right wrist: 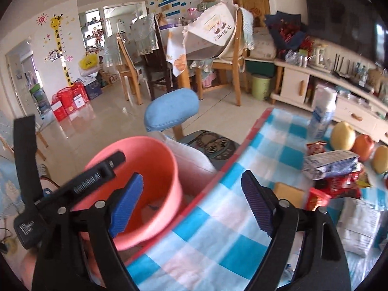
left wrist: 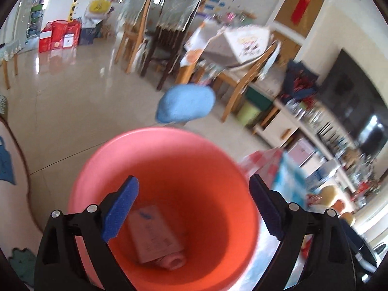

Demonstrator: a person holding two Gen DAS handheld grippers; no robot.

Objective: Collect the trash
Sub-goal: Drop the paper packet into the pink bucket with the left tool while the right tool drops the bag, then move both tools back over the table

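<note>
A pink plastic bucket (left wrist: 169, 169) fills the lower left wrist view, and a pale pink tube (left wrist: 157, 240) lies at its bottom. My left gripper (left wrist: 191, 208) hangs open over the bucket's mouth with nothing between its blue pads. In the right wrist view the same bucket (right wrist: 155, 162) stands beside the edge of a table with a blue-checked cloth (right wrist: 208, 232). My right gripper (right wrist: 191, 201) is open and empty above that edge. The black body of the left gripper (right wrist: 65, 189) shows at the left. Wrappers and a crushed carton (right wrist: 332, 165) lie on the cloth at the right.
A blue stool cushion (right wrist: 172, 114) stands just beyond the bucket. On the cloth are a white bottle (right wrist: 322, 114), several fruits (right wrist: 343, 135) and a white bag (right wrist: 361, 223). Wooden chairs (right wrist: 232, 55), a green bin (right wrist: 260, 86) and a low TV cabinet (right wrist: 298, 84) lie farther back.
</note>
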